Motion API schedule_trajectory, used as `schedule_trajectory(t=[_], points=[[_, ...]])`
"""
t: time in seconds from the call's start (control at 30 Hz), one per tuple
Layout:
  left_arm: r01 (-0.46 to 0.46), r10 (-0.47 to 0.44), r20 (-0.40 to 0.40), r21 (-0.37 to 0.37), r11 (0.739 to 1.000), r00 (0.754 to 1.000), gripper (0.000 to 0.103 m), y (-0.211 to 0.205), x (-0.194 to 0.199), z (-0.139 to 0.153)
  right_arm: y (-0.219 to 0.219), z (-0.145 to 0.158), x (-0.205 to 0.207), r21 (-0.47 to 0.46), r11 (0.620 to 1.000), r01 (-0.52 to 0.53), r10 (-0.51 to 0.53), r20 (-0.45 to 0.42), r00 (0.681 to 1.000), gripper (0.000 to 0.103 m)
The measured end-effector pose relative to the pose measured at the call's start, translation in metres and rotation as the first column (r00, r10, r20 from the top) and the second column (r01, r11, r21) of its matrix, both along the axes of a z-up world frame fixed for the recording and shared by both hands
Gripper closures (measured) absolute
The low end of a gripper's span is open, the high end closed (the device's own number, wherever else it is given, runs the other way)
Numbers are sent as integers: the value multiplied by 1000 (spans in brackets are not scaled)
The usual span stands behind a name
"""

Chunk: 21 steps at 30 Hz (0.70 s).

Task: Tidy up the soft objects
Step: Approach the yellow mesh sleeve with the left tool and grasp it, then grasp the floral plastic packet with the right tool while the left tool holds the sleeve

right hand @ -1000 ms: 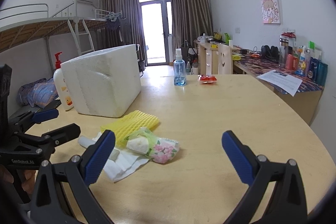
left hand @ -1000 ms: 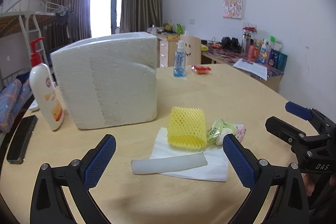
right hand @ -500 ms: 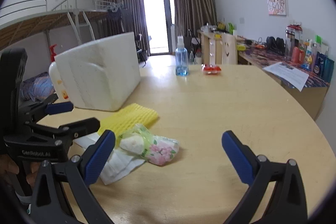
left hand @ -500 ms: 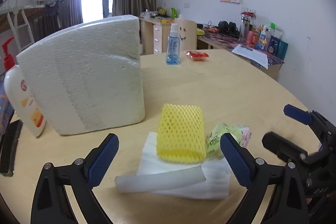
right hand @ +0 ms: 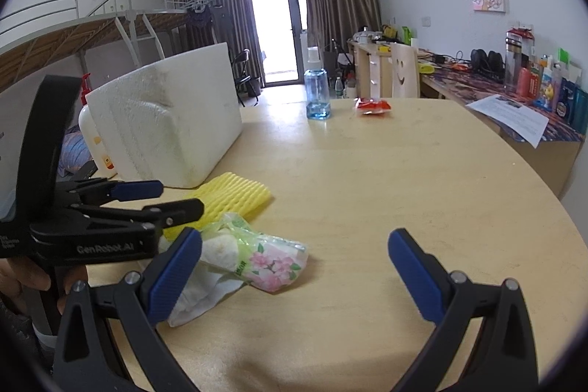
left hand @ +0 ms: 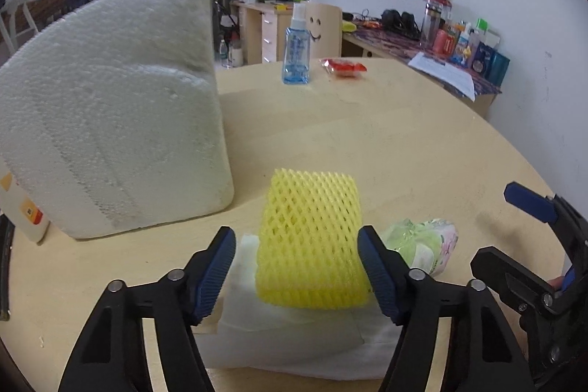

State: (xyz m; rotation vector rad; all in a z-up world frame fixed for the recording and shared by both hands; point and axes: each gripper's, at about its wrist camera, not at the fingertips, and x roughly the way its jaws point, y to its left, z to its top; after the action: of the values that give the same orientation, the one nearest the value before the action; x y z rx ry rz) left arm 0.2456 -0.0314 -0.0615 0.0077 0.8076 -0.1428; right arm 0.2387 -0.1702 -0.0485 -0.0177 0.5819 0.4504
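A yellow foam net sleeve lies on a white foam sheet on the round wooden table. My left gripper is open, its jaws on either side of the sleeve's near end, not pressing it. A floral tissue pack lies just right of the sleeve. In the right wrist view the sleeve and tissue pack sit left of centre. My right gripper is open and empty over bare table, the pack by its left finger.
A large white styrofoam box stands at the left, a lotion bottle behind it. A blue spray bottle and a red packet sit at the far side. A paper-strewn desk lies right.
My left gripper moved forward and down to straddle the yellow sleeve, and its jaws narrowed. The right gripper stayed nearly still and open.
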Motion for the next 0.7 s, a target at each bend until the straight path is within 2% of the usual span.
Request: schedule_trajectory(t=[0.13, 0.3, 0.47, 0.7], points=[[3, -2, -47, 14, 1000, 999, 49, 1, 6, -10, 1, -1, 5, 20, 999, -42, 43, -38, 998, 0], [18, -17, -56, 16, 1000, 998, 59, 1, 8, -14, 4, -2, 4, 4, 998, -58, 58, -47, 997, 0], [36, -36, -25, 5, 999, 999, 88, 2, 5, -11, 8, -5, 7, -18, 998, -68, 67, -79, 995, 0], [91, -91, 7, -45, 995, 996, 92, 3, 0, -7, 13, -8, 9, -48, 995, -87, 82, -108, 991, 0]])
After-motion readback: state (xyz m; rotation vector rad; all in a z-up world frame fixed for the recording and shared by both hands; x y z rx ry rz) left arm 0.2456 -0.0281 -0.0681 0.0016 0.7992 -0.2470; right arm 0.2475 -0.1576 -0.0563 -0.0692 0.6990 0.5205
